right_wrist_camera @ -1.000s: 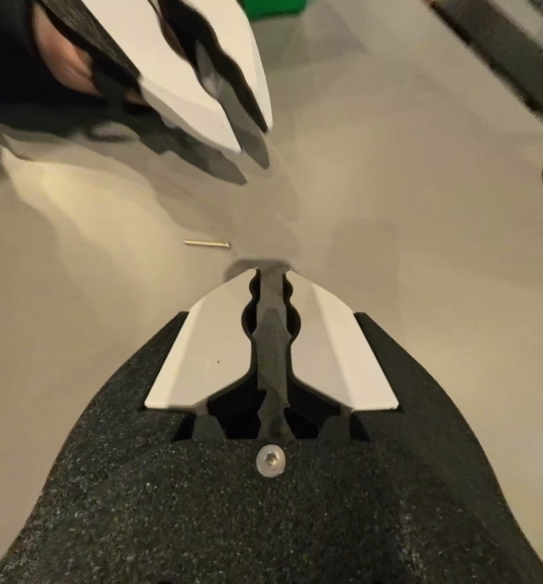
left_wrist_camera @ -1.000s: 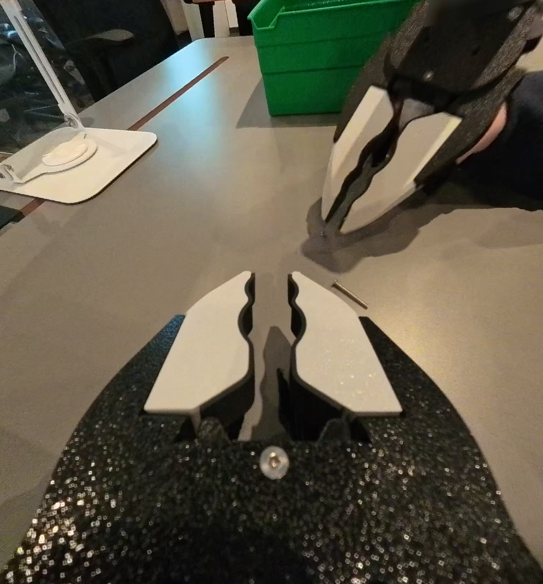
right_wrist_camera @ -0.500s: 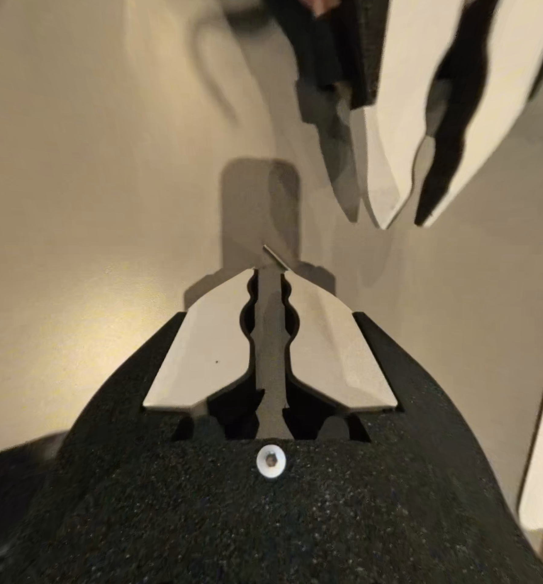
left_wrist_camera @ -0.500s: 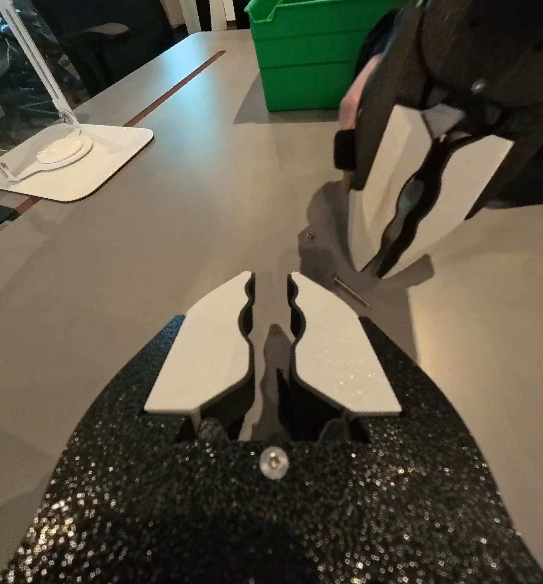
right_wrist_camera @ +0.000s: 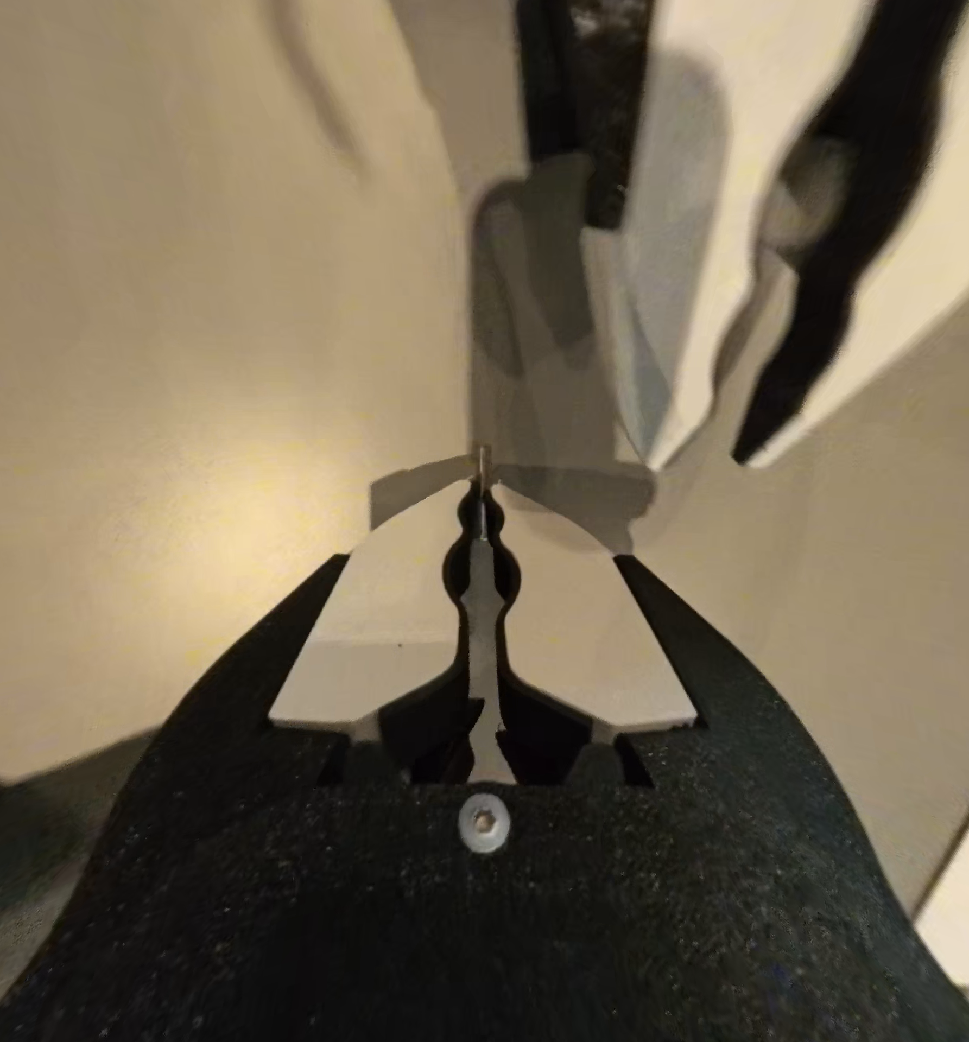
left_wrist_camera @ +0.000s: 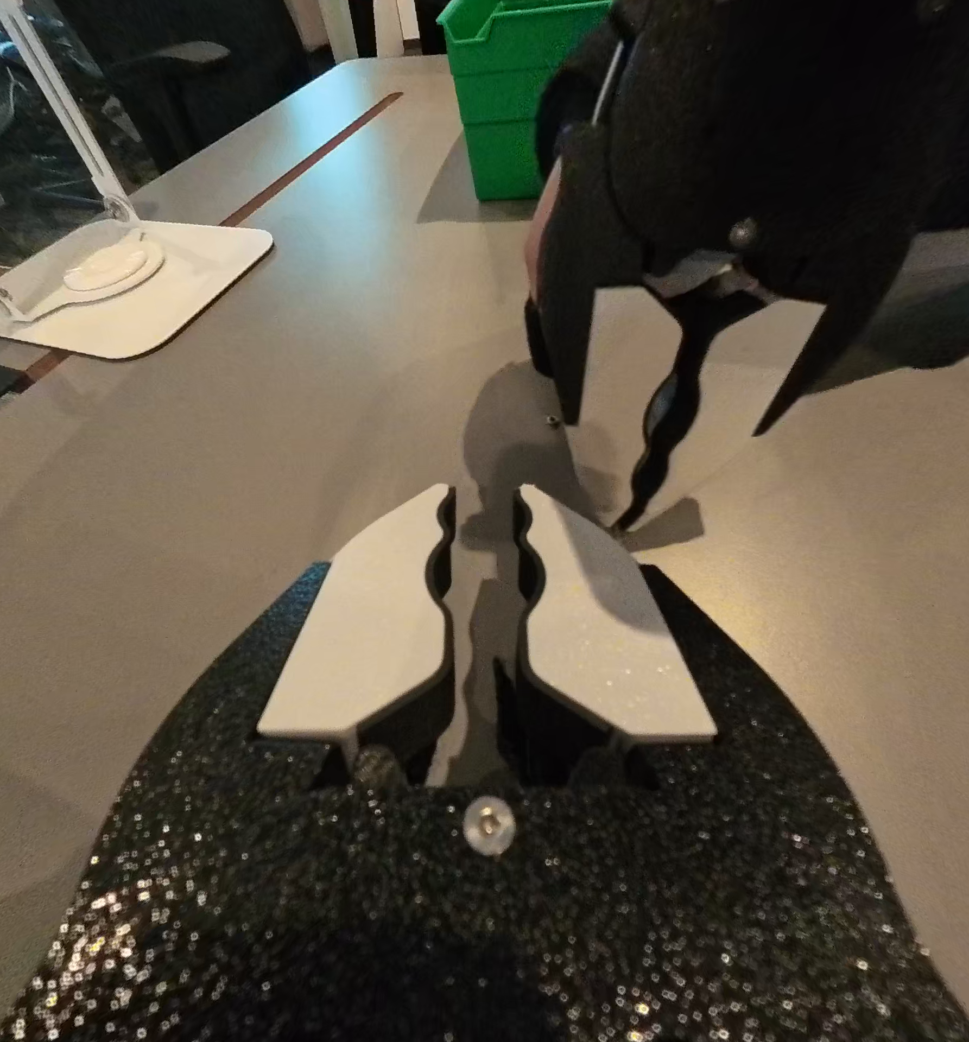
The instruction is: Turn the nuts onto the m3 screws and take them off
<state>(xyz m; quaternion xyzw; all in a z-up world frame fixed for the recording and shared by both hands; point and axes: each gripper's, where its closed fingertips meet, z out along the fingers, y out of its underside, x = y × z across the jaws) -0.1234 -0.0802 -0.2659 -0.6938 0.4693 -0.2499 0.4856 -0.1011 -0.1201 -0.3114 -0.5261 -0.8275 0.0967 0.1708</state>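
Thin silver screw (right_wrist_camera: 482, 496) pinched lengthwise, apparently; small nut (left_wrist_camera: 551, 420) on table (left_wrist_camera: 245, 479).

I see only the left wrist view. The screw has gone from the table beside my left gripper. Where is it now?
Observer: The right wrist view shows the screw between the tips of the right gripper, which have closed on it.
Operator: Which way does it point?
Observer: Along the fingers; one end sticks out past the tips.
Operator: Is it lifted off the table?
Observer: I cannot tell; the tips are low over the table, with their shadow right under them.
Operator: And my left gripper?
Observer: From the right view, the left gripper hangs open close by, empty.
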